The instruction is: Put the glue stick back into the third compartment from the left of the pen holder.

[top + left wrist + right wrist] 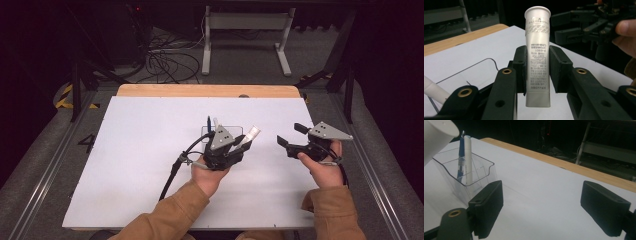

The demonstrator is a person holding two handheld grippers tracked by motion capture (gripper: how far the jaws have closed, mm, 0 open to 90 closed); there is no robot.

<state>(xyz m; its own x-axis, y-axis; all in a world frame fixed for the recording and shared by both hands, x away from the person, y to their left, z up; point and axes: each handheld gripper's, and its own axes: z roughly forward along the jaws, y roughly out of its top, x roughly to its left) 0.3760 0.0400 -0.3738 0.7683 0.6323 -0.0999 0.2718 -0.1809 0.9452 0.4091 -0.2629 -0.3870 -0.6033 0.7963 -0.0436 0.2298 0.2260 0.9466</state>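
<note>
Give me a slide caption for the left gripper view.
Left gripper clamps a silver tube above the white table.

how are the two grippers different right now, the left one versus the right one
The left gripper is shut on a silver tube, clamping it mid-body; the right gripper holds nothing, its jaws standing wide apart. In the high view, the left gripper sits beside the clear holder, while the right gripper hangs off to the side over bare table. Both have black jaws and a grey plate on top.

Left tool (pixel 239 145) clamped shut, palm apparently upward; right tool (pixel 290 135) held with jaws wide apart.
</note>
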